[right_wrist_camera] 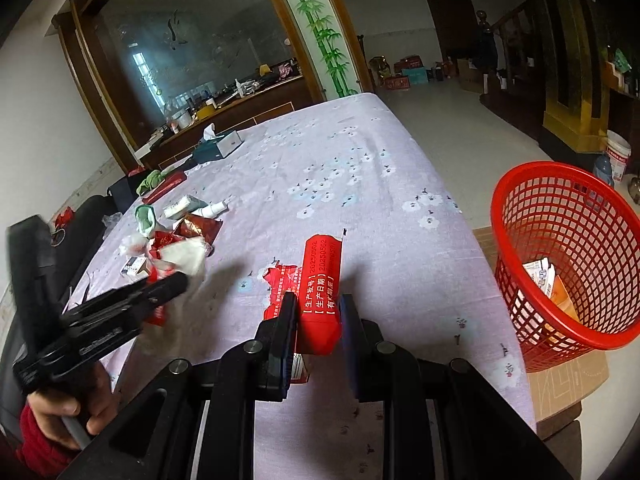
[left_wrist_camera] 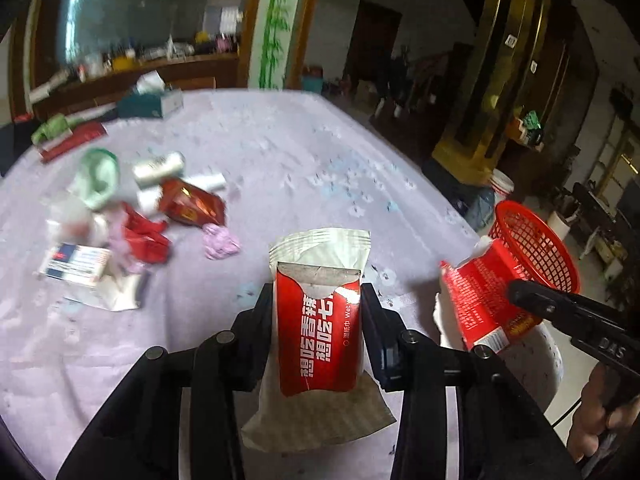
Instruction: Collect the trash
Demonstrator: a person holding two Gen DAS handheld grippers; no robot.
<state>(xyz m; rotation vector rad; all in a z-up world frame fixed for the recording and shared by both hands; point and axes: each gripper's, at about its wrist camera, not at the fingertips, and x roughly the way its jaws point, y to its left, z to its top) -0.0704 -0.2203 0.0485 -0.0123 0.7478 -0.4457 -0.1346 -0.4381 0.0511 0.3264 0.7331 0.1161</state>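
In the left wrist view, my left gripper (left_wrist_camera: 318,296) is shut on a red and white wet-wipe packet (left_wrist_camera: 320,332), held upright above the lilac tablecloth (left_wrist_camera: 280,152). To its right, my right gripper (left_wrist_camera: 516,292) pinches a torn red wrapper (left_wrist_camera: 476,300) close to the red mesh basket (left_wrist_camera: 536,248). In the right wrist view, my right gripper (right_wrist_camera: 318,304) is shut on that red wrapper (right_wrist_camera: 322,280), and my left gripper (right_wrist_camera: 178,284) shows at the left with its packet (right_wrist_camera: 186,258). The basket (right_wrist_camera: 568,256) holds some cartons. More trash (left_wrist_camera: 136,216) lies on the table's left side.
The basket stands on a cardboard box (right_wrist_camera: 560,380) off the table's right edge. A teal tissue box (right_wrist_camera: 218,144) and a red carton (right_wrist_camera: 166,186) lie at the far left of the table. A person's hand (right_wrist_camera: 60,408) in a red sleeve grips the left tool.
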